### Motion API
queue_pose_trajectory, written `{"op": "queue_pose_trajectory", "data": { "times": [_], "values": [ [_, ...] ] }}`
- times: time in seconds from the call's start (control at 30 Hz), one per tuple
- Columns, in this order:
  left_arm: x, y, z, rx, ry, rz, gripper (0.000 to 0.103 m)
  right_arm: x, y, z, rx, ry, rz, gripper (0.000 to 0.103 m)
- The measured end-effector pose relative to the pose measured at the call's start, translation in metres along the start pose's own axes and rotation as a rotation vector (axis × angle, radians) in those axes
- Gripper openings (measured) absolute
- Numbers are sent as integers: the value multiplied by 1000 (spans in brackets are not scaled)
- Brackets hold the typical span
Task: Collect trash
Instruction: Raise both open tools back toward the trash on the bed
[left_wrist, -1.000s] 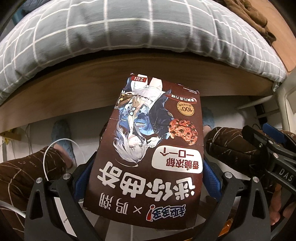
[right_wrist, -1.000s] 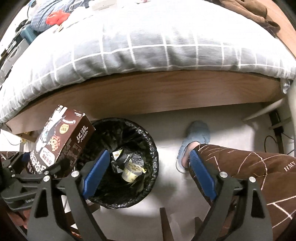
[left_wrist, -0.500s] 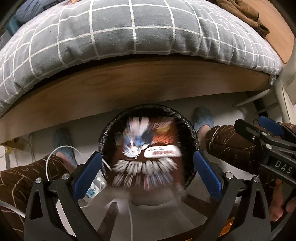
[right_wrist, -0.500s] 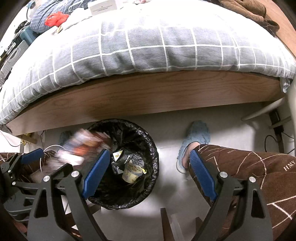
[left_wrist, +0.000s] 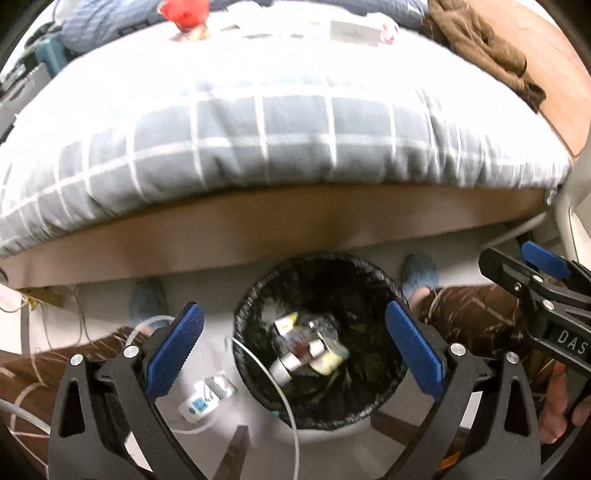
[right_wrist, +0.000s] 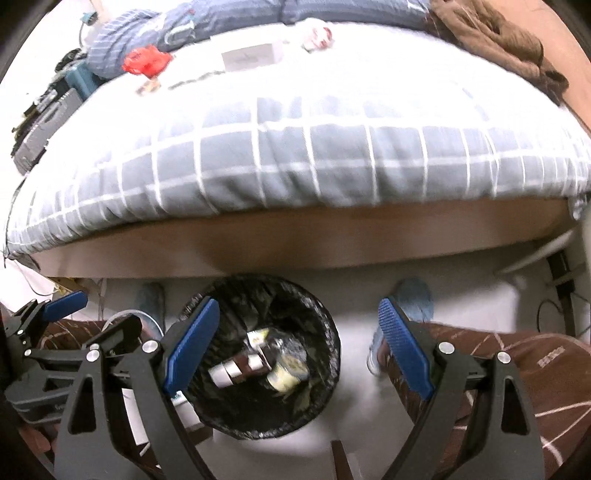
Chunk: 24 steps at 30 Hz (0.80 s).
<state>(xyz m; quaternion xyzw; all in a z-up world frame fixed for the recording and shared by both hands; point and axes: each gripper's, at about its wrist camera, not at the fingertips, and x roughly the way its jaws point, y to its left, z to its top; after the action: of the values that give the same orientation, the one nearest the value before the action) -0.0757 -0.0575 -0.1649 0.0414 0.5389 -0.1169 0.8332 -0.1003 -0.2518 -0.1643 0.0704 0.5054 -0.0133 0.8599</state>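
Note:
A bin lined with a black bag stands on the floor by the bed. The brown cookie box lies inside it among wrappers and a yellow cup. My left gripper hangs open above the bin with nothing between its blue pads. In the right wrist view the bin sits low and left, with the box in it. My right gripper is open and empty, over the bin's right edge. On the bed lie a red wrapper and a white box.
A bed with a grey checked quilt and wooden frame fills the upper half. A person's brown-trousered legs and blue slippers flank the bin. A power strip and white cable lie on the floor. A brown garment lies on the bed.
My left gripper let go of the cookie box, which dropped into the bin. Both grippers rose and tipped upward, so the bed's top has come into view.

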Motion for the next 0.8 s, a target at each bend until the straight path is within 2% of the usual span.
{"op": "queue_pose_trajectory", "data": {
  "times": [0.3, 0.57, 0.8],
  "values": [
    [-15, 24, 44, -39, -93, 15, 97, -9, 13, 41, -47, -95, 28, 84],
    [-15, 30, 65, -50, -149, 32, 97, -10, 16, 68, -54, -149, 40, 84],
    [-20, 40, 90, -47, -199, 50, 97, -10, 21, 94, -55, -209, 23, 93]
  ]
}}
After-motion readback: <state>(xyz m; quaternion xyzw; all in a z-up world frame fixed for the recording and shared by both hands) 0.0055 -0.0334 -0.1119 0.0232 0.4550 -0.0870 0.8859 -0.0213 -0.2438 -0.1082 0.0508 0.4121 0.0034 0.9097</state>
